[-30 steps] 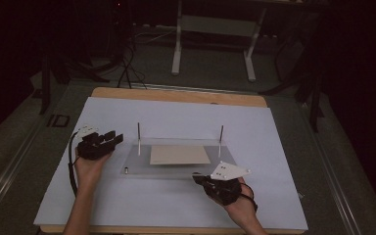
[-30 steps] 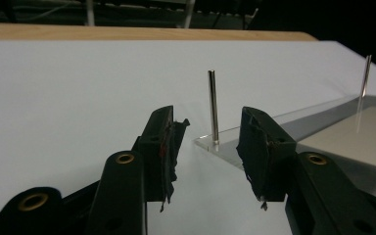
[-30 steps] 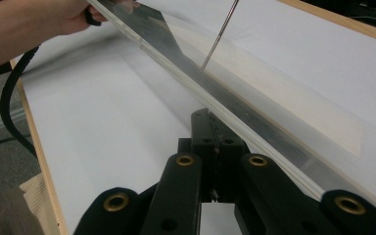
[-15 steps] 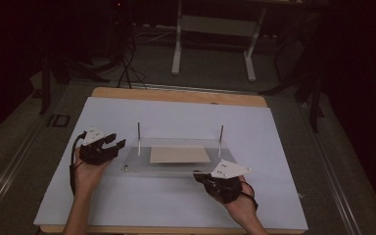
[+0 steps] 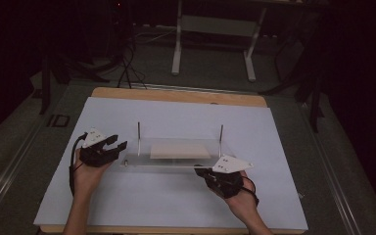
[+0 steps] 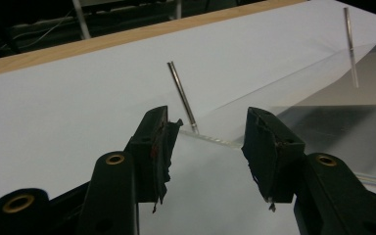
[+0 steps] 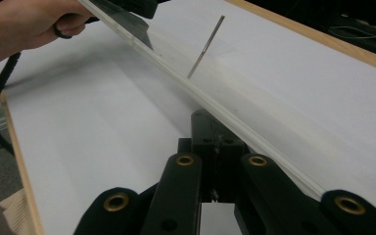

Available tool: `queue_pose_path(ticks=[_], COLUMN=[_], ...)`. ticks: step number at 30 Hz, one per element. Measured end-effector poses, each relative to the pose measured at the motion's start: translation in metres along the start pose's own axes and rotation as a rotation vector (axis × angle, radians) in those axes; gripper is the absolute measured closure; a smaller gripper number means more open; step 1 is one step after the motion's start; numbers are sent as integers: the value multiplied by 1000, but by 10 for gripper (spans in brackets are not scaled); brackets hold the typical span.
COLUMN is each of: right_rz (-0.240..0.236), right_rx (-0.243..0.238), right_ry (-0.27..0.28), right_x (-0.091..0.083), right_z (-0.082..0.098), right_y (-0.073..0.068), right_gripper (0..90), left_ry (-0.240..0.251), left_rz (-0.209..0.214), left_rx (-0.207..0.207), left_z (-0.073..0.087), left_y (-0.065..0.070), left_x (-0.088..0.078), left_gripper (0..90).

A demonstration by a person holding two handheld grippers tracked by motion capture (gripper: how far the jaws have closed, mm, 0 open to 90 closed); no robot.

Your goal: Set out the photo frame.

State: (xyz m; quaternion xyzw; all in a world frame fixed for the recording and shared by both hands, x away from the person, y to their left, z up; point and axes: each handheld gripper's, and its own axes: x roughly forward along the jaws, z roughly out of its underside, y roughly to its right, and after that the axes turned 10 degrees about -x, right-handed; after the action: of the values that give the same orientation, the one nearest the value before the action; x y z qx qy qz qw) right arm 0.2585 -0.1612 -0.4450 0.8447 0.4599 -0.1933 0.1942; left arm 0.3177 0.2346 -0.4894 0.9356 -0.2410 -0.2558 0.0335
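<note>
The clear plate (image 5: 176, 156) lies flat in the middle of the white sheet (image 5: 176, 205) on the worktop (image 5: 176, 95), with two thin metal rods (image 5: 138, 131) standing upright at its far corners and a pale beige panel (image 5: 180, 151) showing on or under it (which of the two I cannot tell, the plate being see-through). Its edges are hard to pick out from above; only a faint glint marks the near rim.

The left tool (image 5: 117, 147) sits just beside the plate's left end, jaws apart and having just been opening. In the left gripper view (image 6: 210, 142) the plate's corner and one rod lie beyond the gap, with nothing pressed between the pads (image 6: 161, 147). The left hand (image 5: 85, 171) holds it low and roughly level, pointing right toward the plate, the forearm cut off by the bottom edge.

The right tool (image 5: 200, 171) rests at the plate's near right corner, jaws fully closed. In the right gripper view (image 7: 215, 147) the plate's edge runs right along them, though whether they pinch it is hidden. The right hand (image 5: 237, 196) angles up-left, its grey plate on top.

No writing can be read anywhere; the room beyond is too dark to make out.
</note>
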Motion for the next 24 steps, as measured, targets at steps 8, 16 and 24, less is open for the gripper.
queue_pose_path(ticks=[8,16,24], right_rz=[7,23,34], right_rx=[4,1,0], right_ry=[3,14,22], right_x=[0,0,0], right_z=[-5,-12,-18], right_y=[4,10,15], right_gripper=[900,900,900], left_ry=[-3,1,1], left_rz=[-9,-1,6], left_rx=[5,3,-6], left_z=[0,0,0], left_y=[0,-1,-1], left_x=[0,0,0], left_gripper=[507,497,497])
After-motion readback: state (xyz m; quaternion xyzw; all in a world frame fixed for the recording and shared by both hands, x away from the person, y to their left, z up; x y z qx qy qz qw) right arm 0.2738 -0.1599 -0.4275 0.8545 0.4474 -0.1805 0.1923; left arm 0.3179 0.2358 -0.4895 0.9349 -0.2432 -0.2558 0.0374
